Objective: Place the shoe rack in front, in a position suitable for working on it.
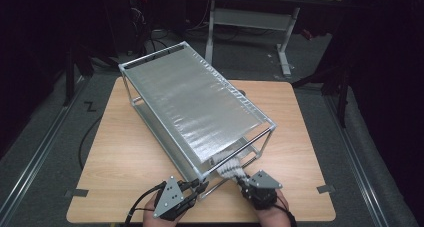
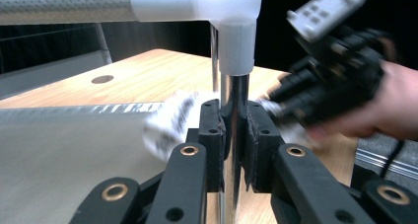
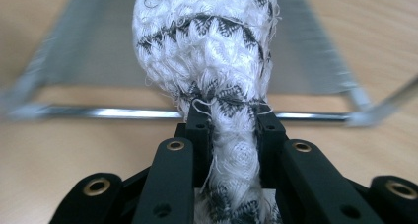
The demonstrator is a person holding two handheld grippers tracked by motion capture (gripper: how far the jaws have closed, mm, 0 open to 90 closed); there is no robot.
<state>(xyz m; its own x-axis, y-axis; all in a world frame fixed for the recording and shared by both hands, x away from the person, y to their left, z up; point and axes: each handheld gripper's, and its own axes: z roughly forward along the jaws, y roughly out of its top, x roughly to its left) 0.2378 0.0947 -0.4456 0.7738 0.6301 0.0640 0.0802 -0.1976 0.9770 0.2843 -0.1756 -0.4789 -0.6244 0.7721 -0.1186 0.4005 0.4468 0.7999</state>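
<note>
Cloth (image 3: 207, 51) pinched by right gripper (image 3: 229, 123), level

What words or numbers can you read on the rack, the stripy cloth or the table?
None: there is no readable writing anywhere here.
The metal rack has plain shelves and a bare chrome post.
The white cloth has dark zigzag stripes, not letters.
The wooden table carries no label; a small dark zigzag mark on the floor is not a clear letter.

My left gripper (image 2: 235, 135) clamps the rack's chrome upright post (image 2: 231, 91) below the white corner joint (image 2: 236, 41); right gripper (image 2: 325, 86) w/ striped cloth (image 2: 172, 123) beside, blurred.
</note>
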